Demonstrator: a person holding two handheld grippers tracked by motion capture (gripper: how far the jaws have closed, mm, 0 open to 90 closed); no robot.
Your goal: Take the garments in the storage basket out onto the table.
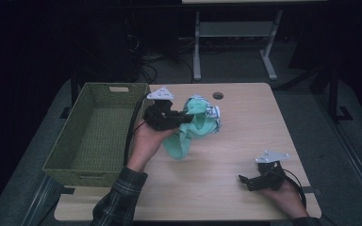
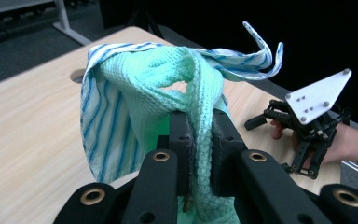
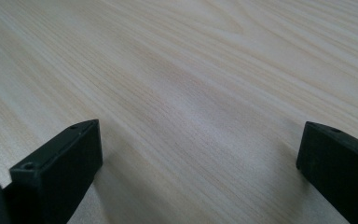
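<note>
Left gripper [image 2: 199, 140], middle of the high view, pinches a mint-green knitted cloth [image 2: 177, 84] with a blue-striped white cloth [image 2: 107, 121] draped loose; it could slide off before the green woven basket [image 1: 94, 136]. Right gripper [image 1: 246, 180] rests open.

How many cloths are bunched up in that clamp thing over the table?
2. A green knitted cloth is pinched between the left gripper's jaws. A blue-striped white cloth drapes around it, lifted along. More could be hidden inside the bundle.
</note>
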